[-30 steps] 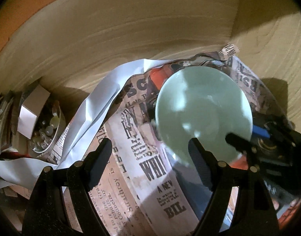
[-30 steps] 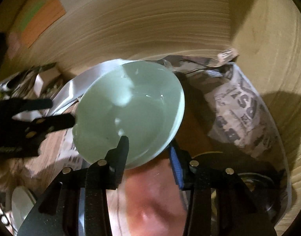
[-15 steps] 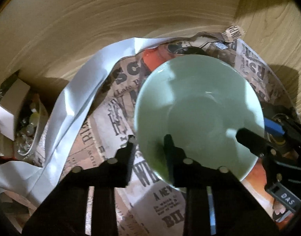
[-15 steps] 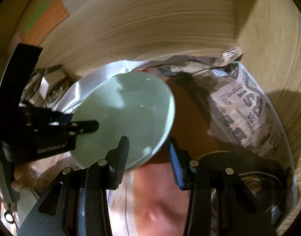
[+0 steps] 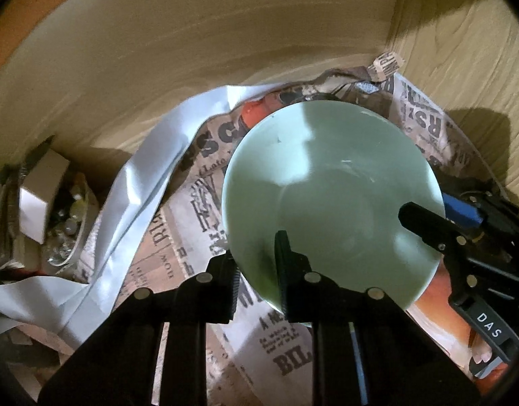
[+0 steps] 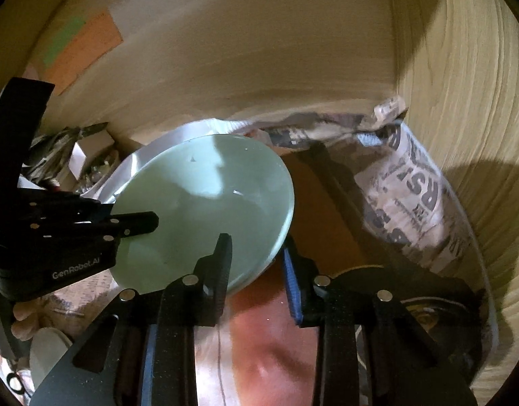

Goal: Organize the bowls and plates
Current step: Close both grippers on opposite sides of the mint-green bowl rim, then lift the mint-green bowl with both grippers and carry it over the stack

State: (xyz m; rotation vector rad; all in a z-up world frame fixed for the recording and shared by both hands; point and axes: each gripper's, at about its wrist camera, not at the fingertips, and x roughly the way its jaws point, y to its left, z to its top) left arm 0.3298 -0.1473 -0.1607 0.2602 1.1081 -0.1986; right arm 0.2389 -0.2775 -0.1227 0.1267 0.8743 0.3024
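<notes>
Above newspaper [image 5: 205, 182], left tool [image 5: 257, 267] newly clamped on bowl [image 5: 330, 182].

Bowl [image 5: 330, 196] over the newspaper [image 5: 198, 203] — white strip [image 5: 130, 203] to its left, box [image 5: 39, 196] beyond.

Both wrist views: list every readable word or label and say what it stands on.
"DAS": right gripper body.
"GenRobot.AI": left gripper body.
"BIL": newspaper headline, cut off.
"RS": newspaper fold at the right.
Newspaper small print and other headlines: too blurred to read.
</notes>
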